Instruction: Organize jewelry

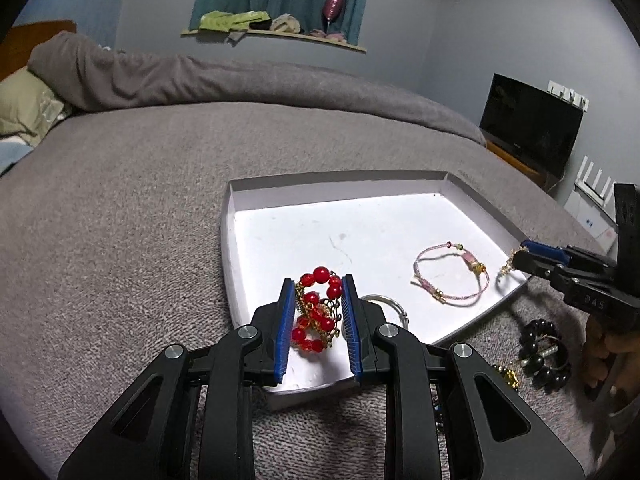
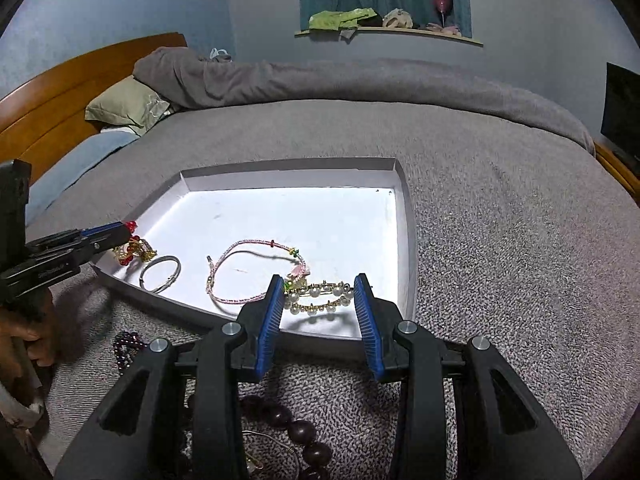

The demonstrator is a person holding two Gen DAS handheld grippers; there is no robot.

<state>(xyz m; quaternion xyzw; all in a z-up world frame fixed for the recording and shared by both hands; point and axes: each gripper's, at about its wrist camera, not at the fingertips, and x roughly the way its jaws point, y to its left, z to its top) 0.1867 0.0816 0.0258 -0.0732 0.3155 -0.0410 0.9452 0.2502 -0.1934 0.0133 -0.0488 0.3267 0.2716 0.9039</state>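
1. Two claws are over the near edge of the white tray [image 1: 236, 248], which sits on the grey bed [image 1: 140, 184].
2. Left claw [image 1: 316, 312]: jaws part-closed with the red bead bracelet [image 1: 316, 312] bunched between the blue pads. The beads touch the left pad; whether the right pad bears on them I cannot tell. The bracelet is over the tray's near-left corner, and looks lifted rather than lying flat.
3. Right claw [image 2: 320, 308]: jaws spread wide, gripping nothing. The pearl clip [image 2: 316, 298] lies in the tray's near-right part, right between the pads.
4. The key relation: the clip's long axis runs left to right, straight across the gap from pad to pad. Closing here would squeeze it end to end, so a turn of the wrist looks wise, I'd judge.
5. Already in the tray: a pink cord bracelet [image 2: 256, 272] in the middle and a silver bangle [image 2: 160, 274] near the left claw.
6. Waiting on the bed, nearer than the tray: dark bead strings [image 2: 296, 428], closest to the right claw.
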